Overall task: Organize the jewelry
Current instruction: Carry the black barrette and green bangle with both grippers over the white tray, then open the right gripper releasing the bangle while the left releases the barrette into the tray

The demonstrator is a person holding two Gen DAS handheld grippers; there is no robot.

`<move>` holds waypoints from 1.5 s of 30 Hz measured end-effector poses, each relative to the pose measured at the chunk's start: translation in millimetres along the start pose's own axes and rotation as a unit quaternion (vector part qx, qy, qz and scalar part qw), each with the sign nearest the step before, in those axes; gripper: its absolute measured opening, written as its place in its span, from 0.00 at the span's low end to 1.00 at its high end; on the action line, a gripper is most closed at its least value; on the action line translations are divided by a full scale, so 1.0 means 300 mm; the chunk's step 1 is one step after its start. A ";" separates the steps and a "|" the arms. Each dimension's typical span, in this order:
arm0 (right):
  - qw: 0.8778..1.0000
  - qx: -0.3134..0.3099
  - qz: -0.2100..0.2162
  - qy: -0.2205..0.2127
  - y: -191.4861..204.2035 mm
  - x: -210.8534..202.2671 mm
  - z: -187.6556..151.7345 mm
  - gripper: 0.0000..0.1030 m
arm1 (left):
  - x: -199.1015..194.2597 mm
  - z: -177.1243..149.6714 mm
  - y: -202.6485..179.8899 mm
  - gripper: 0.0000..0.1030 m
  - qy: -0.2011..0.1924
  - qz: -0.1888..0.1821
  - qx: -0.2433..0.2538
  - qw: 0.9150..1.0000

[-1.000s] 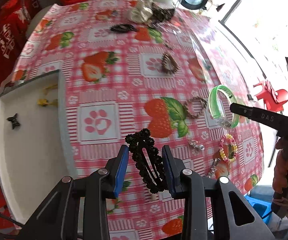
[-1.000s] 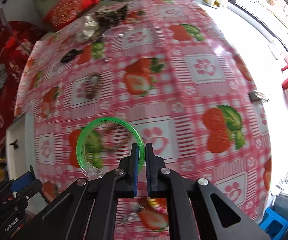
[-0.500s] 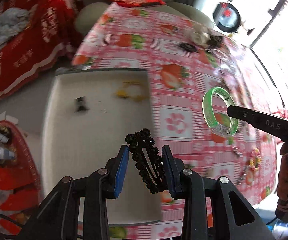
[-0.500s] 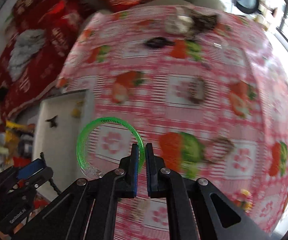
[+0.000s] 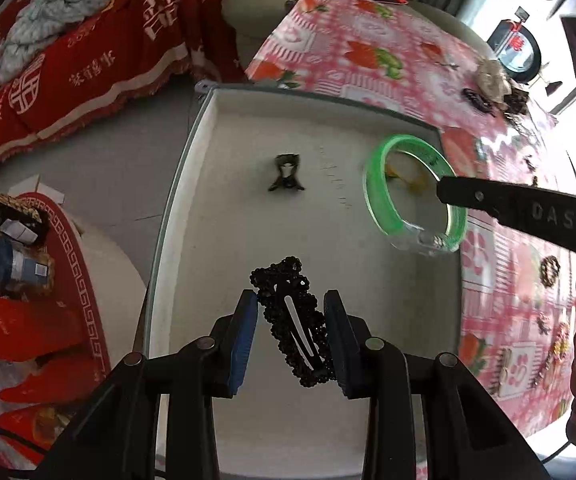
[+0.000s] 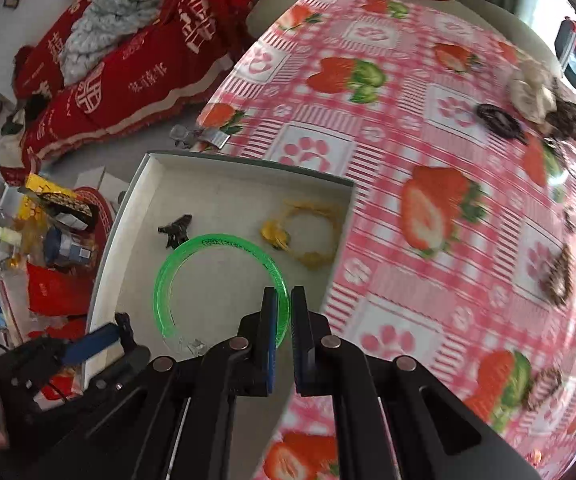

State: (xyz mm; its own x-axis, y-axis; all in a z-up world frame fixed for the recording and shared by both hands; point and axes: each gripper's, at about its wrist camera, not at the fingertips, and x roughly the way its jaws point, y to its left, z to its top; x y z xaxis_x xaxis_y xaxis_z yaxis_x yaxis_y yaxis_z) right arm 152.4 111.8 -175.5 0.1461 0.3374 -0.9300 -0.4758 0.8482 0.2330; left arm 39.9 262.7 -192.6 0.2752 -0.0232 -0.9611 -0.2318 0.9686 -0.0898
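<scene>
Over the white tray (image 5: 216, 240), left tongs (image 5: 291, 330) grip a black beaded clip (image 5: 294, 320), right tongs (image 6: 284, 320) a translucent green bangle (image 6: 192, 256).

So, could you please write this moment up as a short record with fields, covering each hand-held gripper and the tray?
left hand-held gripper: closed on the black beaded hair clip, above the tray
right hand-held gripper: shut on the green bangle, above the tray
tray: white, shallow, at the table's edge
already in tray: small black claw clip, yellow bracelet
left on tablecloth: dark hair pieces and bracelets, far side
</scene>
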 end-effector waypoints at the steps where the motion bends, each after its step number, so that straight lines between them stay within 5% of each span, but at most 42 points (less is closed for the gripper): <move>1: 1.000 -0.002 -0.001 0.003 0.006 0.018 0.014 0.07 | 0.013 0.008 0.006 0.40 0.000 0.002 -0.002 1.000; 14: 0.998 -0.041 -0.041 0.025 0.096 0.201 0.156 0.07 | 0.117 0.071 0.034 0.40 0.007 0.026 -0.010 1.000; 28: 0.995 -0.079 -0.056 0.033 0.132 0.220 0.175 0.08 | 0.114 0.087 0.024 0.41 -0.001 0.051 0.001 0.999; 33: 0.996 -0.072 -0.036 0.026 0.127 0.197 0.171 0.35 | 0.096 0.093 0.015 0.41 -0.009 0.047 0.002 0.999; 43: 1.000 -0.027 -0.005 -0.015 0.047 0.033 0.141 0.39 | 0.041 0.103 -0.025 0.41 -0.025 0.051 0.016 0.998; 44: 1.000 -0.021 -0.003 -0.018 0.034 0.015 0.129 0.40 | 0.036 0.103 -0.032 0.50 -0.025 0.051 0.017 0.998; 45: 1.000 -0.015 -0.002 -0.019 0.020 0.001 0.117 0.40 | 0.030 0.102 -0.039 0.70 -0.027 0.051 0.018 0.998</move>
State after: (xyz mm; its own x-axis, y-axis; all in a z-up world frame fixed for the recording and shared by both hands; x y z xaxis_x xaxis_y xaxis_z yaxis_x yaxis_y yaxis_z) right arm 180.0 131.3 -164.3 0.1806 0.3499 -0.9192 -0.5012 0.8368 0.2201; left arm 73.8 258.7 -192.1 0.3011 0.0887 -0.9494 -0.2286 0.9733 0.0184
